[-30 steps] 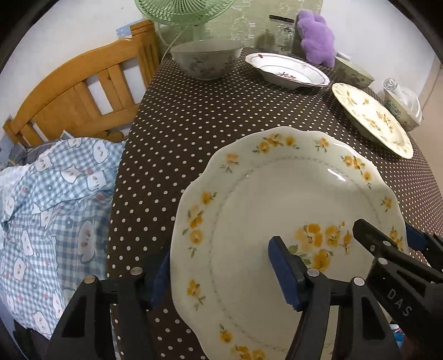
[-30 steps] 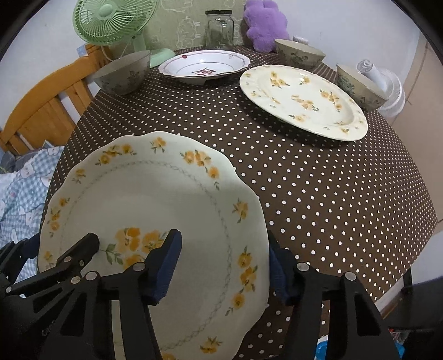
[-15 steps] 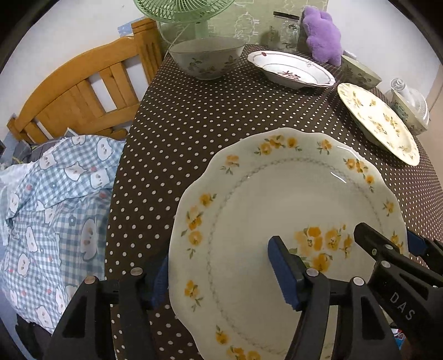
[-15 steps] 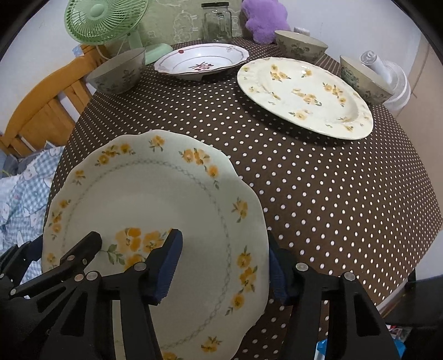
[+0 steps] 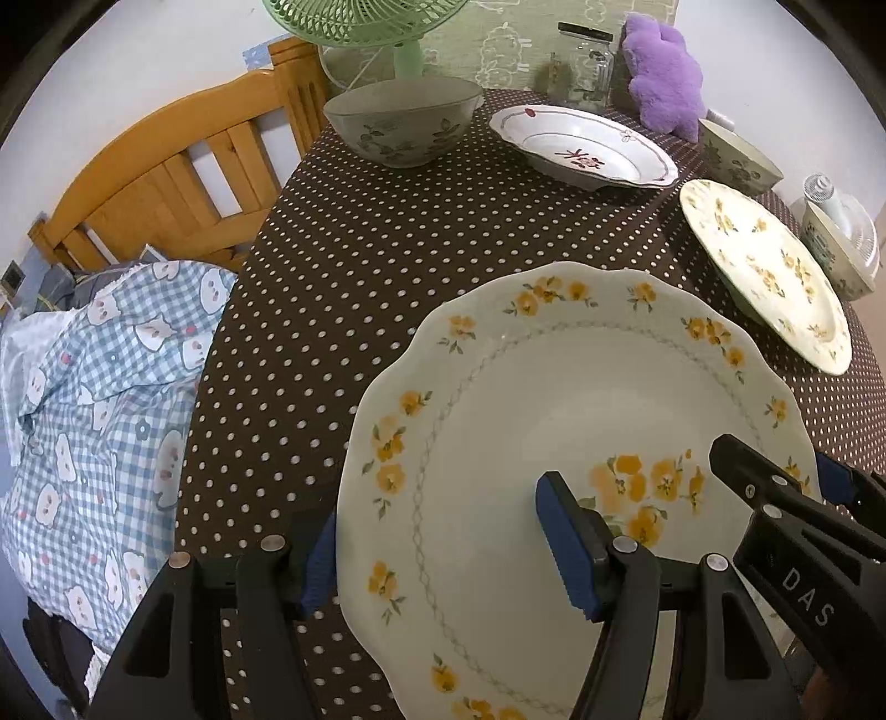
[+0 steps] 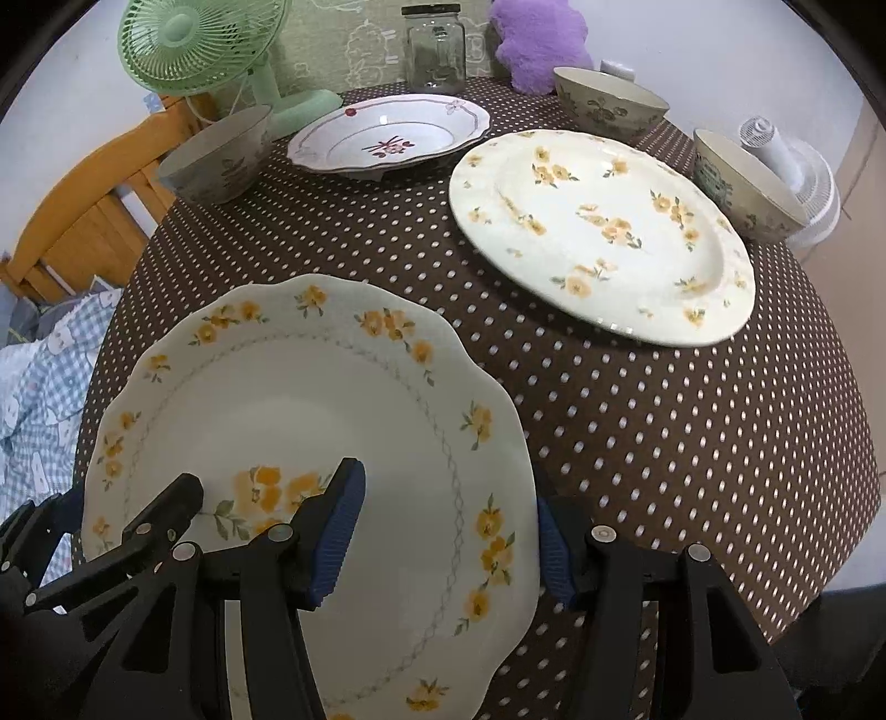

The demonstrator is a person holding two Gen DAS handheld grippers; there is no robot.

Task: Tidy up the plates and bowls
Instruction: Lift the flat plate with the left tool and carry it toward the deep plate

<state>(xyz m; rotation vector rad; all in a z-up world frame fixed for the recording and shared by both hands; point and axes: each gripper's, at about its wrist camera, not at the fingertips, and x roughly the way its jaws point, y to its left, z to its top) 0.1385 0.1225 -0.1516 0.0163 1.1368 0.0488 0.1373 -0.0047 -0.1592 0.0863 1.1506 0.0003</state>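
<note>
A scalloped cream plate with yellow flowers [image 5: 542,421] [image 6: 299,410] sits at the near edge of the dotted brown table. My left gripper [image 5: 437,548] straddles its left rim, one finger over the plate and one outside. My right gripper [image 6: 448,531] straddles its right rim the same way. Whether the jaws press the rim I cannot tell. A second yellow-flowered plate [image 6: 598,227] [image 5: 769,271] lies at the right. A white dish with a red flower [image 6: 387,138] [image 5: 587,149] sits at the back. Grey-green floral bowls stand at back left [image 5: 401,119] [image 6: 219,152], back right [image 6: 609,102] and far right [image 6: 747,185].
A green fan [image 6: 205,50], a glass jar [image 6: 434,47] and a purple plush toy [image 6: 537,39] stand along the back edge. A wooden chair [image 5: 166,183] with a blue checked cloth [image 5: 94,399] is at the left. A white fan [image 6: 797,171] stands past the right edge.
Both views have drifted slightly toward the table, so the far dishes sit a little nearer. The held plate keeps the same place between the fingers.
</note>
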